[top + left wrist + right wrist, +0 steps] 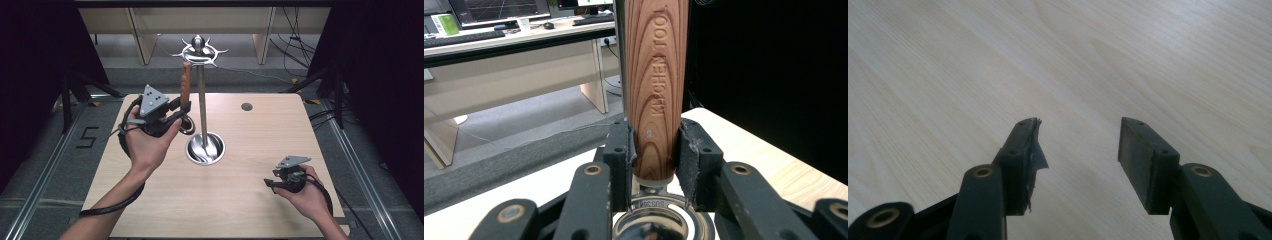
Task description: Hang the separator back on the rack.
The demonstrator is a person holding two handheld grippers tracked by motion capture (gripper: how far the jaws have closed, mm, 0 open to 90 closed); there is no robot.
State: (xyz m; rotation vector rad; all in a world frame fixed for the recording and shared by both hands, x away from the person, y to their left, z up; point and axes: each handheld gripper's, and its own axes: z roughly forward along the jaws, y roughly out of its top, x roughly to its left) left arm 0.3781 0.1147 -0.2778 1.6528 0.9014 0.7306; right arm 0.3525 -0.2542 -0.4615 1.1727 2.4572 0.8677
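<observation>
A kitchen tool with a wooden handle (186, 84) stands upright beside the steel pole (202, 105) of a hook stand. My left gripper (182, 111) is shut on the handle's lower end. In the left gripper view both pads press the handle (656, 75), stamped "KITCHEN TOOL", and my left gripper (655, 147) sits just above the tool's metal ring head (659, 220). The handle's top reaches near the hook crown (199, 50); whether it hangs on a hook I cannot tell. My right gripper (270, 183) rests low over the table's right front, open, and the right gripper (1078, 145) has nothing between its jaws.
The stand's round steel base (205, 149) sits mid-table on the light wooden table (240, 210). A dark round hole (246, 106) lies near the far edge. Black curtains flank both sides. A desk with monitors (499, 10) stands behind.
</observation>
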